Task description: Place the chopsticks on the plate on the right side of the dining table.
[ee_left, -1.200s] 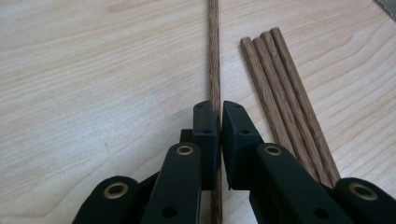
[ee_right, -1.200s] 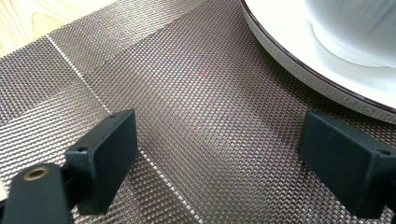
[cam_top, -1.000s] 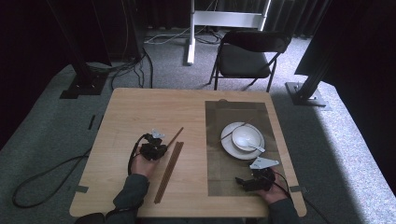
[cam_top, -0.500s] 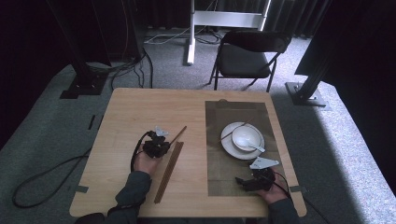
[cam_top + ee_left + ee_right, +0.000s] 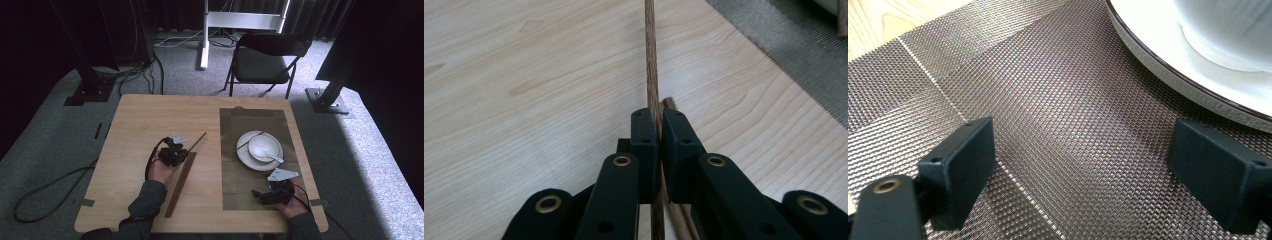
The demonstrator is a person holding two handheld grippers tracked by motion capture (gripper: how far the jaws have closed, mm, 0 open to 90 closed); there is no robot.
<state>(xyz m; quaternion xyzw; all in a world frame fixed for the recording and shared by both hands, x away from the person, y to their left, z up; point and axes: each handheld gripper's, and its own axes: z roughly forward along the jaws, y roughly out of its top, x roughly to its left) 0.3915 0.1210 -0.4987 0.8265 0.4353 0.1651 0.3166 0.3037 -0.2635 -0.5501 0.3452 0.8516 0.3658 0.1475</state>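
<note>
The left gripper (image 5: 659, 127) is clamped on a wooden chopstick (image 5: 651, 60), which runs straight ahead over the bare table (image 5: 524, 75). A second chopstick (image 5: 670, 106) lies just beside it — probably on the long wooden holder (image 5: 181, 182), though that is hard to tell. The right gripper (image 5: 1083, 170) rests over the woven placemat (image 5: 1048, 100), jaws wide apart and holding nothing — near the white plate (image 5: 1168, 65) with its bowl (image 5: 1228, 35).
</note>
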